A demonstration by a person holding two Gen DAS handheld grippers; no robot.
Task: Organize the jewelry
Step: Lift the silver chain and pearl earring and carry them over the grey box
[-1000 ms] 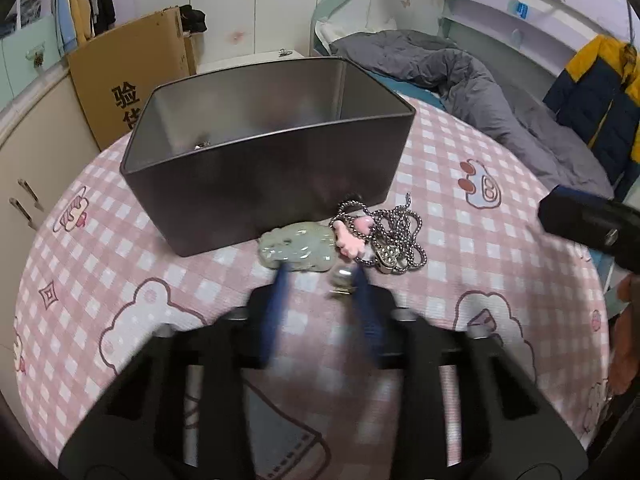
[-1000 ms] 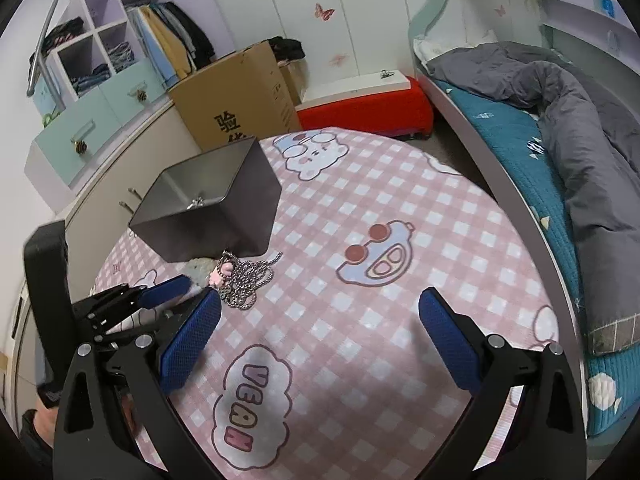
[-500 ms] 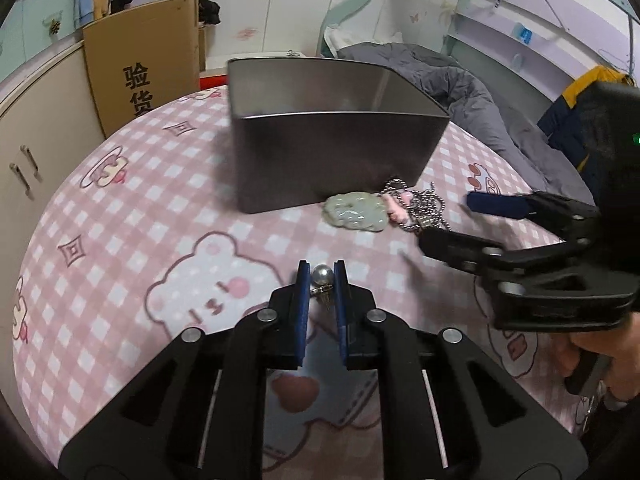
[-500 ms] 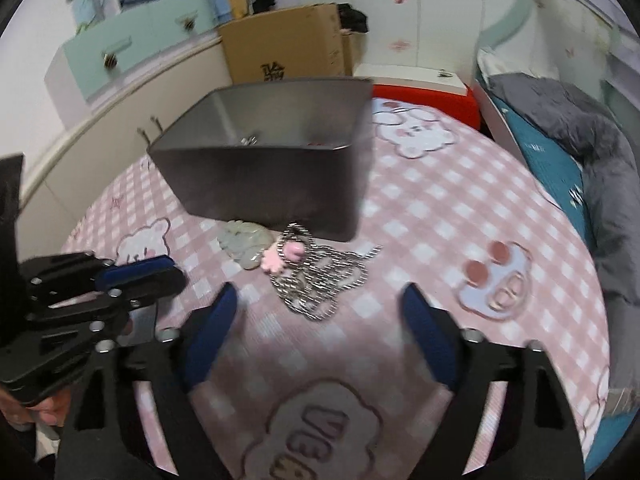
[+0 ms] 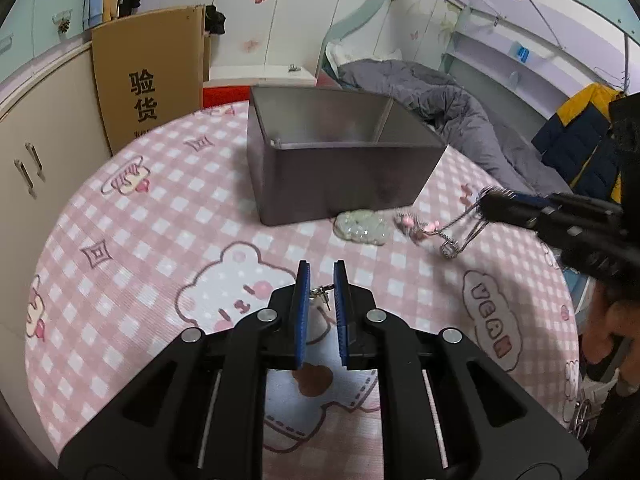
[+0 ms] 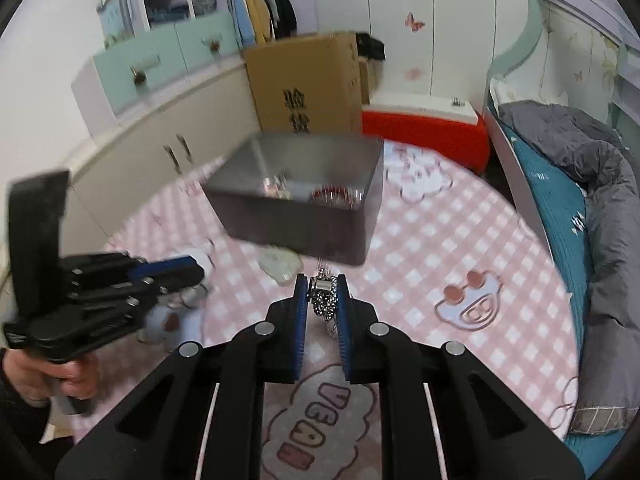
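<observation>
While both grippers carry a piece, the entries stand as follows.

Chain: silver beaded metal chain with pink charm (image 5: 448,232), limp and light, part lifted, its tail trailing on the cloth at 2 o'clock in the left wrist view; likely to swing and snag.
Right gripper (image 6: 323,292): jaws have just been closing and now pinch a bunch of chain links between the blue pads; a hold on the bunched middle looks surer than one on a single strand.
Left gripper (image 5: 322,292): jaws nearly together, clamped on a small silver metal trinket (image 5: 320,291), tiny and probably slippery; its kind is too small to tell.
Pendant: pale green carved jade-like pendant (image 5: 362,227), flat on the cloth, just beside the box's near wall at 1 o'clock; stiff, judged breakable, best taken across its edges.
Box: dark grey rectangular metal box (image 5: 340,184), open-topped, at 12 o'clock, some pieces already inside.
Edges: the box's rim must be cleared from above.
Room: pink checked tablecloth (image 5: 132,240) bare at 9 to 11 o'clock; the two grippers are near each other.
</observation>
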